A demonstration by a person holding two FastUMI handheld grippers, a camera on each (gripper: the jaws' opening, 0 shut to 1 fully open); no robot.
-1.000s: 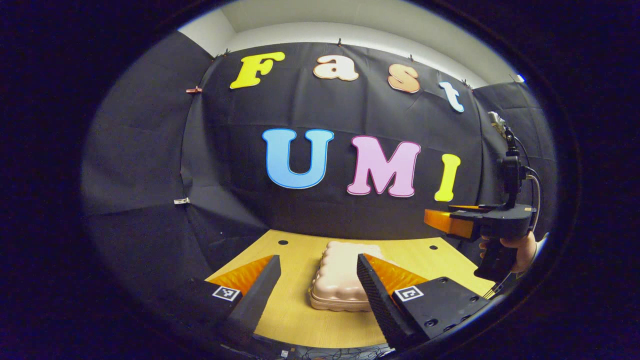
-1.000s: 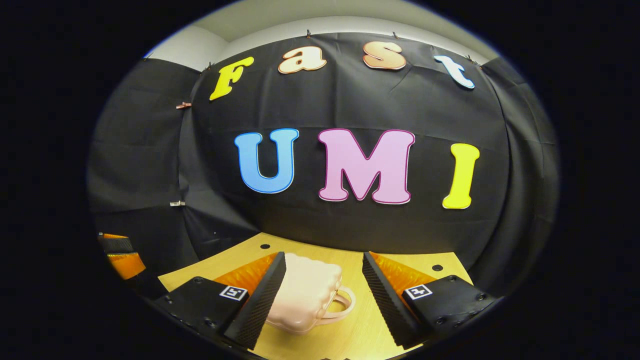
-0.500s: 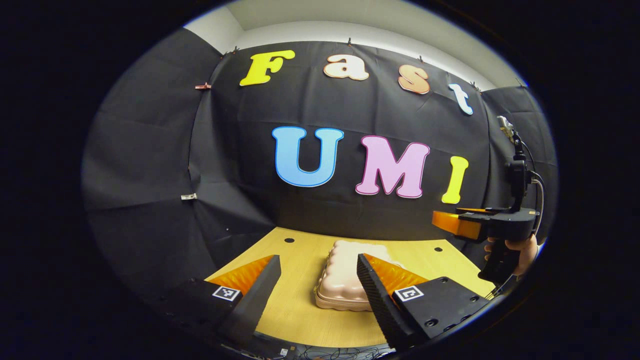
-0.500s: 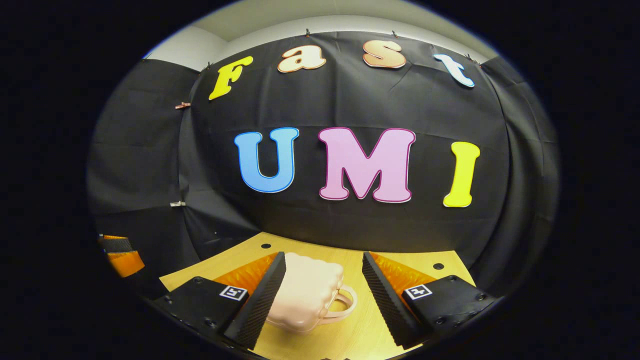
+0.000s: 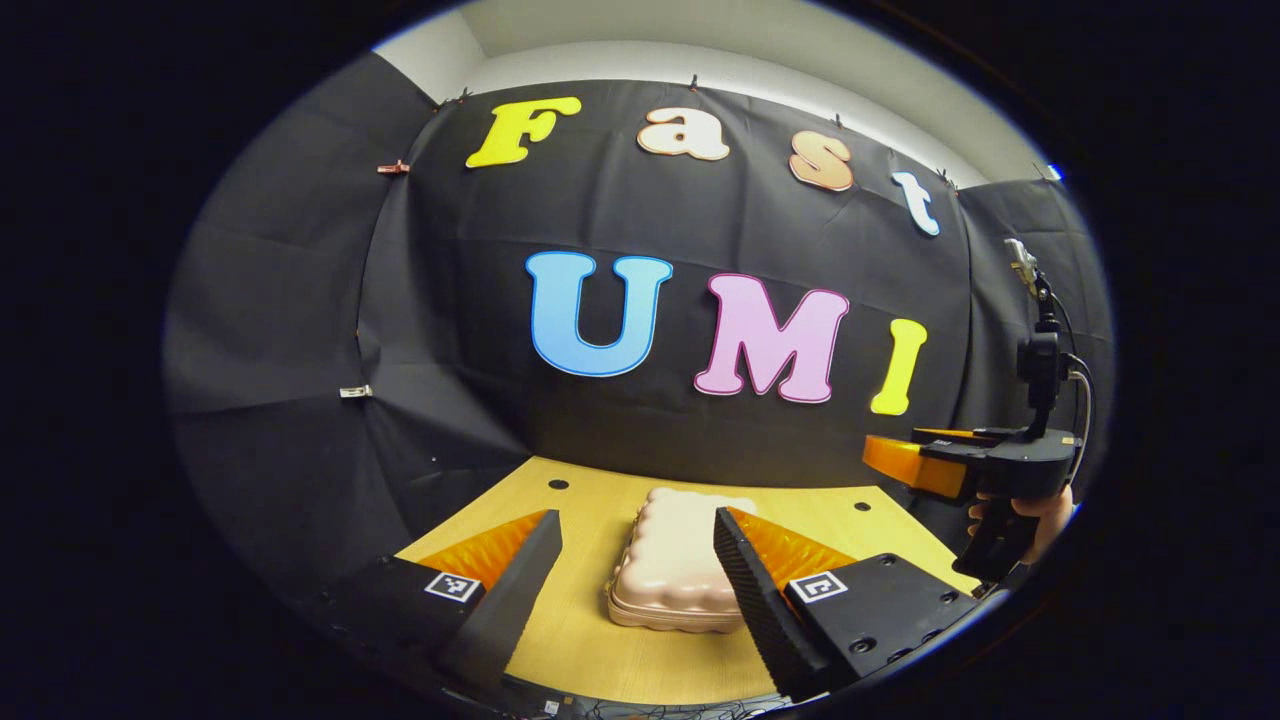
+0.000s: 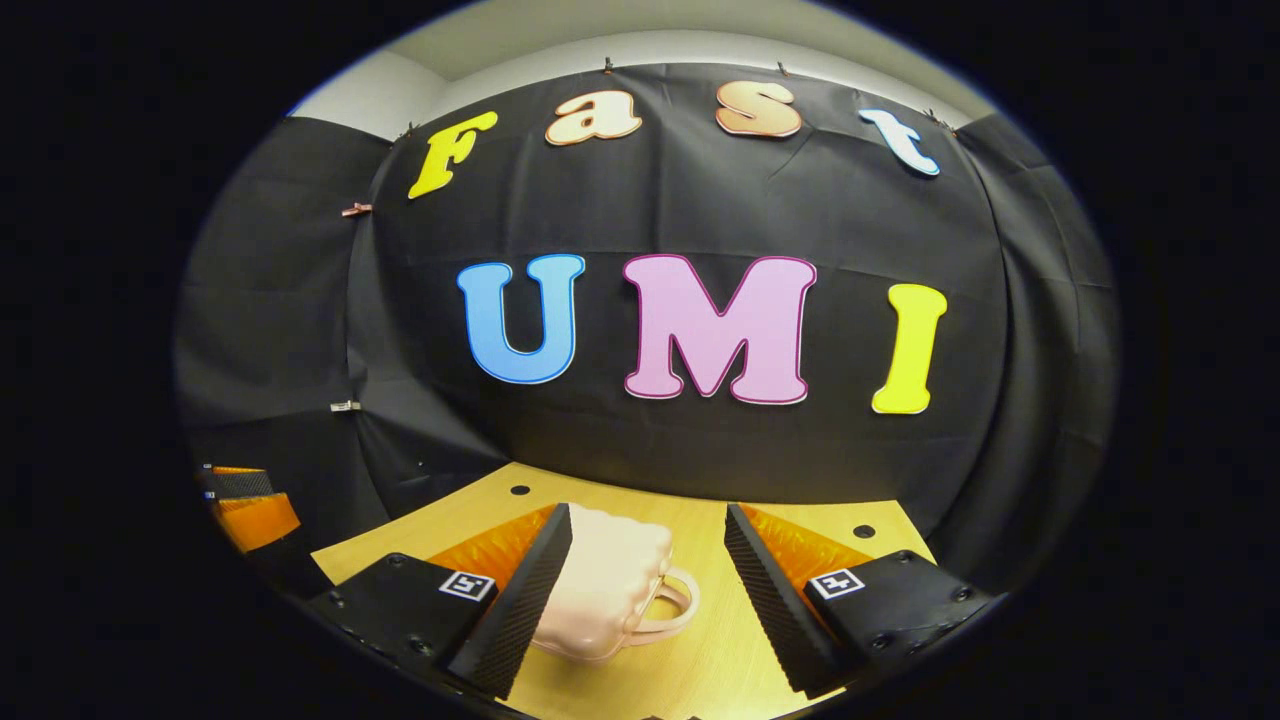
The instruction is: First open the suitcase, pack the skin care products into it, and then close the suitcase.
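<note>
At the bottom of the left gripper view, the left gripper (image 5: 637, 560) is hovering low over a light wooden table (image 5: 590, 650), its 2 fingers spread wide and grasping nothing. Just beyond them, at lower centre, a small pale pink suitcase (image 5: 672, 560) is lying flat and closed on the table, its lid ridged with rounded bumps. Farther off, at the right edge of the frame, a hand (image 5: 1035, 515) is holding the right gripper (image 5: 905, 462) in the air, well apart from the suitcase.

At the bottom of the right gripper view, the right gripper (image 6: 648, 560) is also sitting released, 2 fingers apart. The suitcase (image 6: 600, 585) is lying between them, nearer the left finger, its looped handle (image 6: 668, 605) pointing right. At the lower left edge, the left gripper (image 6: 250, 505) is showing.
</note>
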